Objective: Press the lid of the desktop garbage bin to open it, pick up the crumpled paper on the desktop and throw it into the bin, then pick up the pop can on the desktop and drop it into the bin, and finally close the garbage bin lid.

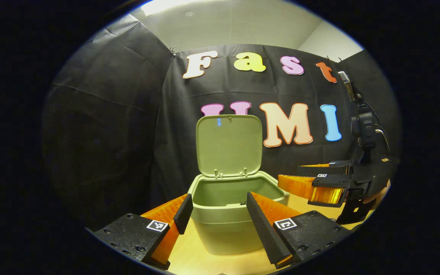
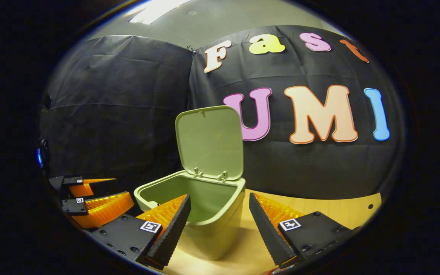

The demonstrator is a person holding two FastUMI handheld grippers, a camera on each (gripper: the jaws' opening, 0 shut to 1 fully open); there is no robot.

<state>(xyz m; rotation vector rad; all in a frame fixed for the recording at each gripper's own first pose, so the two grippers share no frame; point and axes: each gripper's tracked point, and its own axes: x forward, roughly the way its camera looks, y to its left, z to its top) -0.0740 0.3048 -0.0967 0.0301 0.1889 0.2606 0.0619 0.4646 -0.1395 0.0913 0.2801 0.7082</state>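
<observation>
The green desktop bin [image 1: 224, 229] stands on the wooden table with its lid [image 1: 229, 145] swung up, nearly upright on the rear hinges. My left gripper [image 1: 219, 198] is open just in front of the bin's front rim, nothing between its fingers. My right gripper [image 1: 288, 176] hovers at the bin's right side, level with the rim, fingers apart. In the right gripper view the bin [image 2: 212, 233] and raised lid [image 2: 210, 141] sit ahead; the right gripper [image 2: 219, 198] is open and empty near the rim. The left gripper [image 2: 122, 189] shows at far left. The bin's bottom is hidden.
The light wooden tabletop [image 2: 338, 214] runs to the black cloth wall close behind the bin. A hand [image 1: 380, 194] holds the right gripper at the right edge, with a camera mount [image 1: 363, 130] above it.
</observation>
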